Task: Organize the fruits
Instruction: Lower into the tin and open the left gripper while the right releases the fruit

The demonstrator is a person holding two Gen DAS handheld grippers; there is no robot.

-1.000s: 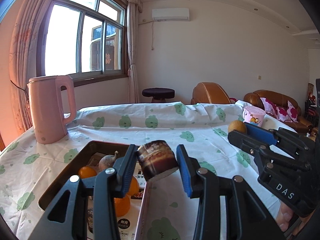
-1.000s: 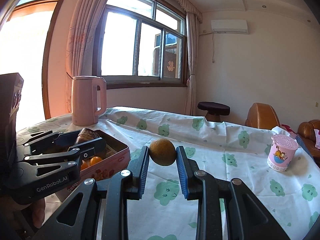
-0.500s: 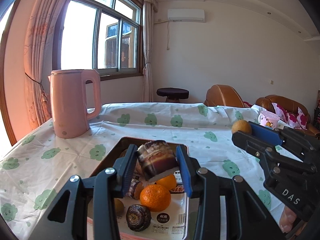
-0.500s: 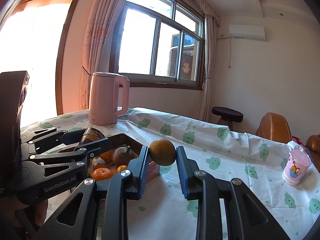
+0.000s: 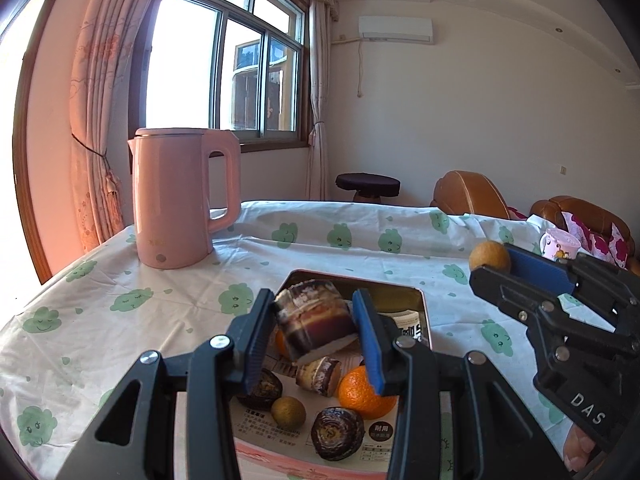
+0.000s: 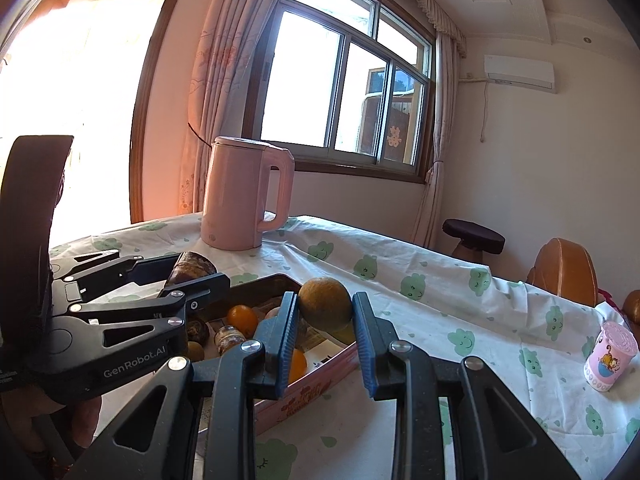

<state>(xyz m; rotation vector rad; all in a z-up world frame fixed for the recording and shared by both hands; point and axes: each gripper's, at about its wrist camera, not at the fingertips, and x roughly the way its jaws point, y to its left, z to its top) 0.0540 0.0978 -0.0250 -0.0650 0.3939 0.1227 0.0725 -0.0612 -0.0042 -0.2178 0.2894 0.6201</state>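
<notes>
Both tongs hold fruit above the tin's (image 5: 423,312) rim.

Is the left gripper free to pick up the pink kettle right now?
Probably not. The left gripper is shut on a brown striped piece above the tin tray, so its jaws are occupied; the pink kettle stands beyond on the tablecloth.

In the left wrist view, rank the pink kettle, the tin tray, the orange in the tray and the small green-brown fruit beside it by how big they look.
1. Pink kettle
2. Tin tray, though partly hidden by the jaws, so its rank against the kettle is unsure
3. Orange
4. Small green-brown fruit
</notes>
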